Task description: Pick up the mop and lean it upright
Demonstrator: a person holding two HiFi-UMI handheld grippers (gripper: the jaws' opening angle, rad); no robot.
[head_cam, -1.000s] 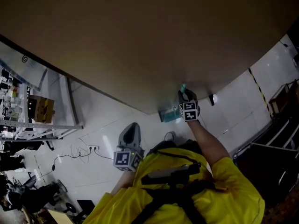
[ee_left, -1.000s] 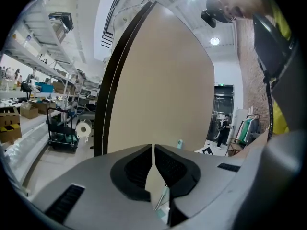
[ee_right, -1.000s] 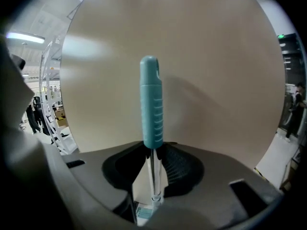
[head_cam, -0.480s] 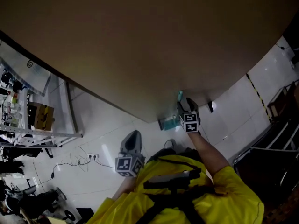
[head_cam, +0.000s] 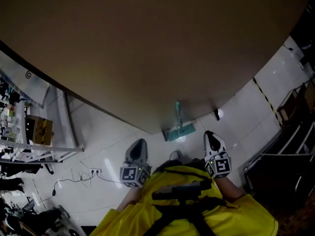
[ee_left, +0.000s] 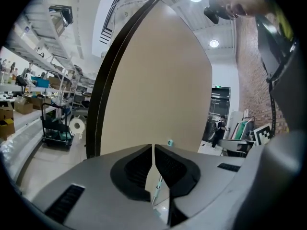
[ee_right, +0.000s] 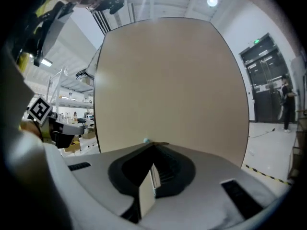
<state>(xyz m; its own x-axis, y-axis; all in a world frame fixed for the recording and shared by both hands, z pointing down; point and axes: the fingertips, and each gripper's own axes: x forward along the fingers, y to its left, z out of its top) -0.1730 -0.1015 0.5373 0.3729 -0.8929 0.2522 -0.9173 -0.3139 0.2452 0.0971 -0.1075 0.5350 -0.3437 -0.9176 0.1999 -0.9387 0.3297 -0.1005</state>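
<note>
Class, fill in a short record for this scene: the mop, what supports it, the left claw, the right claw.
mop: teal-handled flat mop, upright, head on the white tiled floor
support: leans against the large tan wall panel
left claw: shut, empty
right claw: shut, empty, apart from the mop
</note>
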